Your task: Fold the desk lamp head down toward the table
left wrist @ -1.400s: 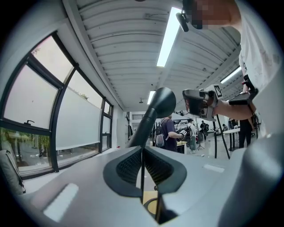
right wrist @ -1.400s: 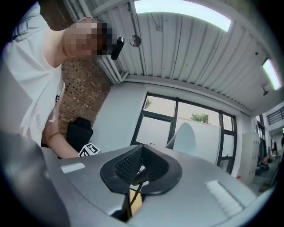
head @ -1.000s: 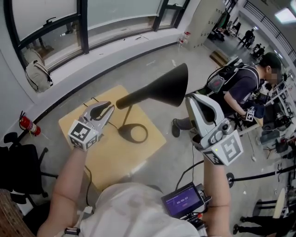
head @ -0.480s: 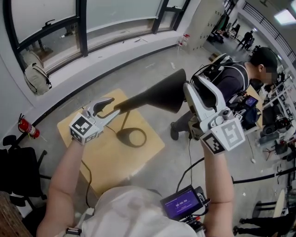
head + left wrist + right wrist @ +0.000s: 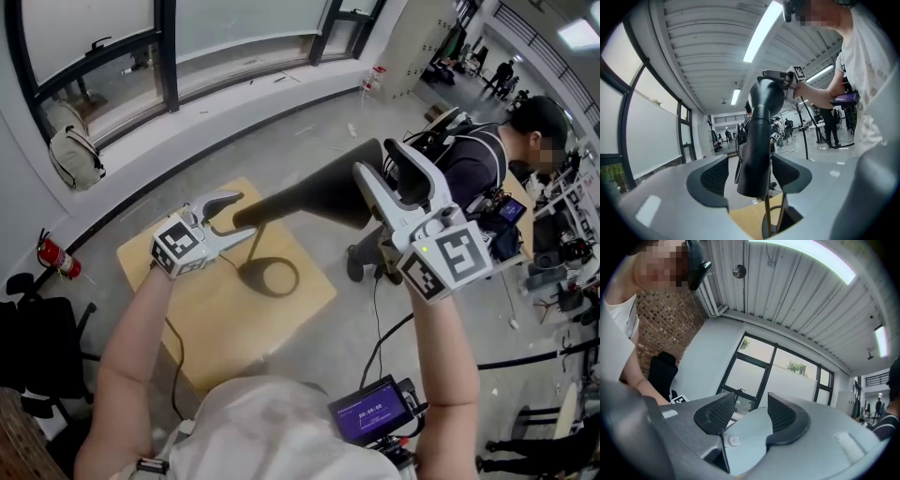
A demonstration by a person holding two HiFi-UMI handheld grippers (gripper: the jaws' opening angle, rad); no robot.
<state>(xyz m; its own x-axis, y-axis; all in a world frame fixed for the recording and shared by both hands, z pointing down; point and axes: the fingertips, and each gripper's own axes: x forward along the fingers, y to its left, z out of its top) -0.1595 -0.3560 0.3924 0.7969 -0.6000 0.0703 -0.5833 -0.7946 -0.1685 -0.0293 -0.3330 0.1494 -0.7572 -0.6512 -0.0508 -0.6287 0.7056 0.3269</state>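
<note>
The black cone-shaped lamp head [image 5: 309, 199] hangs over the small light wooden table [image 5: 291, 309], carried by a thin dark stem [image 5: 255, 246] that rises from a black ring base [image 5: 269, 275]. Its narrow end is at my left and its wide mouth at my right. Compared with a second ago the lamp head lies flatter, though its mouth is not yet turned down to the table. The bigger change is that both of my tools have just been opening, so I judge that I am letting go to see if the joint keeps this position or to take a new hold. My left gripper [image 5: 244, 216] is now spread wide. The narrow end stands between its pads [image 5: 715, 176], with a gap on each side, so nothing is clamped. My right gripper [image 5: 375, 159] is also spread wide at the mouth, where a pale surface, probably the inner side of the shade, lies between its jaws without being squeezed.
</note>
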